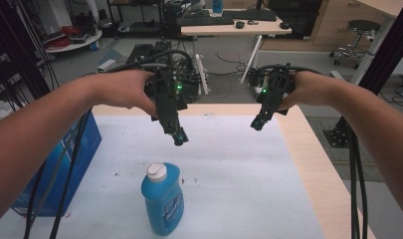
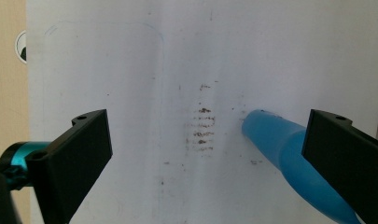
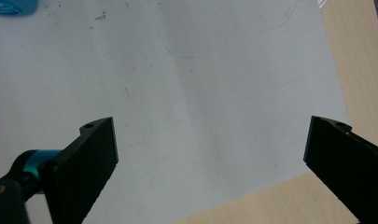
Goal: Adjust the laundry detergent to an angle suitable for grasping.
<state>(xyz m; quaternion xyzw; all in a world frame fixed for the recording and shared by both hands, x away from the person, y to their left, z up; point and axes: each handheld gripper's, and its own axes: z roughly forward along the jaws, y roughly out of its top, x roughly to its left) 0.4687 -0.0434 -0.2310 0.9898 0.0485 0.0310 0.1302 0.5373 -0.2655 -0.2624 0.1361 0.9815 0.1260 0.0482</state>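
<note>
Hovering wide-jawed and empty, both hand-held grippers [image 1: 179, 137] [image 1: 257, 123]; bottle cap [image 1: 156, 172] visible from above.

A light wooden table [image 1: 308, 149] carries a large white sheet of paper [image 1: 239, 169] marked with small dark smudges, leaving bare wood along its far and right edges. A blue translucent plastic bottle with a white cap [image 1: 162, 198] stands upright on the sheet, nearer the person than the black fingers [image 1: 179, 137] of the left tool. A blue cardboard box [image 1: 64, 164] rests at the table's left edge.
</note>
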